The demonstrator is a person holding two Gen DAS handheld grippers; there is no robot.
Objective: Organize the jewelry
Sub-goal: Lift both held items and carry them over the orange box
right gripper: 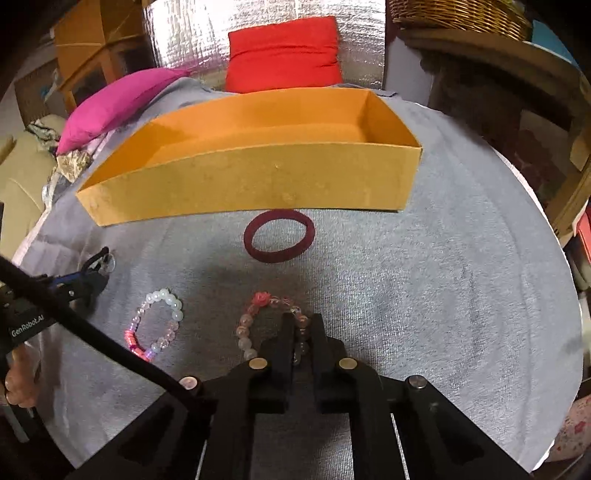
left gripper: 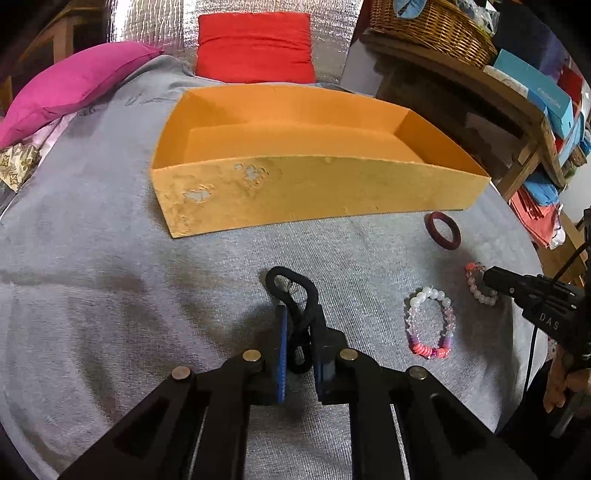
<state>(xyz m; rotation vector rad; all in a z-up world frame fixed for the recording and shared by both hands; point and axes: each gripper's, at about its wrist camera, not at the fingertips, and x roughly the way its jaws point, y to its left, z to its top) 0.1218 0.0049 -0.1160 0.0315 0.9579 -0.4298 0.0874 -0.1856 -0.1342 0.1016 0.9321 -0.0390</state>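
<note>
Black linkage arms fill the bottom of both wrist views. Between them, the left claw (left gripper: 300, 325) is clenched on a black cord bracelet (left gripper: 293, 291), whose loop sticks out past the blue fingertip pads (left gripper: 282, 350) and lies on the grey cloth (left gripper: 110, 277). From the right wrist view, the right claw (right gripper: 300, 325) has its jaws drawn close around one side of a pale pink bead bracelet with a rose charm (right gripper: 258, 317), gripping its beads against the cloth. A second bead bracelet of white, clear and pink beads (left gripper: 430, 325) lies free between the two claws, touching neither. Further ahead, a dark maroon ring-shaped band (right gripper: 279, 235) rests flat just beside the near wall of an open orange box (right gripper: 258, 177), which stands on the same cloth. Behind the box lie a red cushion (right gripper: 284, 51) and a magenta cushion (right gripper: 122, 99). A wicker basket (left gripper: 432, 29) sits on a wooden shelf at the right.
</note>
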